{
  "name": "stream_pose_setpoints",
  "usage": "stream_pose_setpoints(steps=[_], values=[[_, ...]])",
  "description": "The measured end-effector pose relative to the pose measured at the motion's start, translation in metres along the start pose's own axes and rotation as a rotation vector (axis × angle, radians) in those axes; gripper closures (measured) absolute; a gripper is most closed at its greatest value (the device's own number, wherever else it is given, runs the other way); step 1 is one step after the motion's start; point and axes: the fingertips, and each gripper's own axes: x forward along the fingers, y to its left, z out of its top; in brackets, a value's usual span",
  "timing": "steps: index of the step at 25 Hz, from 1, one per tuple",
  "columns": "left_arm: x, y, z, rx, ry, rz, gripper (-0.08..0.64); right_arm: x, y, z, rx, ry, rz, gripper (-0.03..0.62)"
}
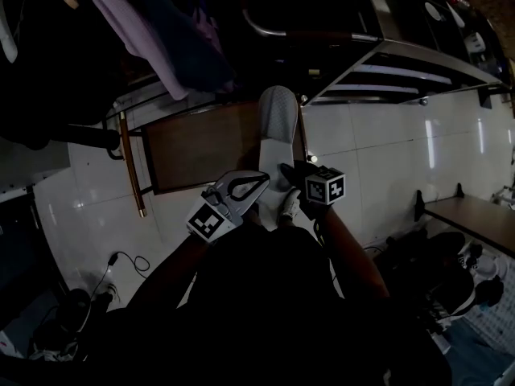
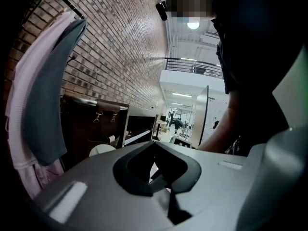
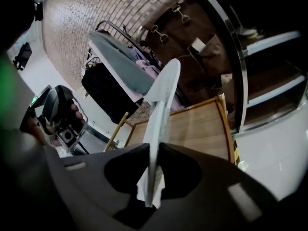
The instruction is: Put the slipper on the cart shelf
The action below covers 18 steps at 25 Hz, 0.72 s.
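Our right hand-held gripper (image 3: 151, 150) is clamped on the white slipper (image 3: 162, 100). Its two jaws pinch one end of the slipper, and the rest sticks out past the tips. From the right gripper view we see the slipper turned on its thin side, with the brown wooden shelf (image 3: 202, 129) behind it. That shelf has a yellow rim.

From the head view, the slipper (image 1: 278, 127) points away from us. Its round far end lies over the right edge of the shelf (image 1: 201, 147). We cannot tell if the slipper touches the shelf or hangs above it.

Our left hand-held gripper (image 1: 263, 178) is just beside the slipper, on its left. In the left gripper view its jaws are together, with nothing between them. Both hand-held grippers are close to each other, low in the head view.

Clothes (image 1: 153, 30) hang above the shelf. A brick wall (image 2: 120, 42) stands behind them. White floor (image 1: 378, 151) shows around the shelf.
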Motion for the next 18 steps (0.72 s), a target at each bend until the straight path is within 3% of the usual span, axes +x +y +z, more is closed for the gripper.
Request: stream_pose_setpoints(steps=[8,13,18], values=[[0.01,-0.007,0.014,0.011,-0.015,-0.038,0.557,-0.072,0.046,0.048,-0.158,-0.19,-0.074,0.526],[0.022,-0.019,0.033,0.069,-0.043,-0.052,0.557,-0.124,0.061,0.073,-0.242,-0.331,-0.135,0.526],[0.032,-0.03,0.072,0.043,-0.073,-0.016,0.557,-0.179,0.09,0.099,-0.417,-0.477,-0.148,0.526]])
